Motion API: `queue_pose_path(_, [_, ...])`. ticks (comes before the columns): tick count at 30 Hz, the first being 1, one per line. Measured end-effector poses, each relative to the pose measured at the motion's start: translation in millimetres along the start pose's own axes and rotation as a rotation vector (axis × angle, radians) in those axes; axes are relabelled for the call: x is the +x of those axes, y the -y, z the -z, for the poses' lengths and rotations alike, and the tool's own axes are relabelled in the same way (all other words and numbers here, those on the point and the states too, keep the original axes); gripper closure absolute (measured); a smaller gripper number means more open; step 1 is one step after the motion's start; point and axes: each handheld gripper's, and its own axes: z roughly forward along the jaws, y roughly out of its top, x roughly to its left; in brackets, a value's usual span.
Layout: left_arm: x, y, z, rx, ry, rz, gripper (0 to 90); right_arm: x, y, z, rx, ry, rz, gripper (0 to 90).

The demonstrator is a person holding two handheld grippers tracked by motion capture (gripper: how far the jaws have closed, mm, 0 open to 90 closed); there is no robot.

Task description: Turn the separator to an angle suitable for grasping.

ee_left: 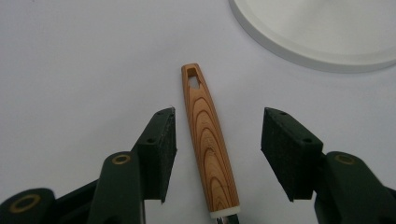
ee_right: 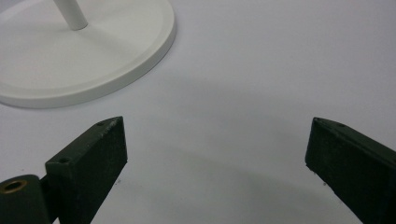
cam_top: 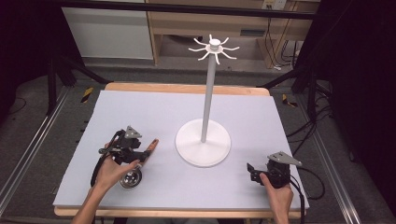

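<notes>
- The ladle (cam_top: 137, 165) lay flat on the tabletop (cam_top: 154, 107) at the near left, its steel bowl (cam_top: 130, 178) toward the person and its wooden handle (ee_left: 208, 144) pointing away toward the stand (cam_top: 203, 142).
- The left tool (ee_left: 217, 149) straddled the handle, jaws spread to either side with a gap at each pad (ee_left: 163, 144); nothing was pinched yet.
- The right tool (ee_right: 215, 158) hovered at the near right over bare tabletop, jaws spread wide and holding nothing.
- The handle looked stiff, smooth and slightly tapered, so a grip would probably hold best on the thicker part near the metal collar, across its flat faces.
- The bowl end was likely the heavier, so a hold far out on the handle could let it droop or twist.
- The slot (ee_left: 193, 78) at the handle's far tip seemed meant for a hook (cam_top: 229, 48) atop the stand, so it was best left free.
</notes>
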Motion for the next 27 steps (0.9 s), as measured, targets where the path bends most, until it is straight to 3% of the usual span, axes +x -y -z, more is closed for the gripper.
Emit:
queue_pose_path(13, [-1.8, 1.5, -14.4, 0.093, 0.003, -0.005, 45.2, 0.3, -0.2, -0.3, 0.007, -0.013, -0.005, 6.1])
queue_pose_path(27, [2.7, 7.9, -29.6, 0.175, 0.001, 0.020, 56.6, 0.5, 0.3, -1.9, 0.016, -0.016, -0.002, 6.1])
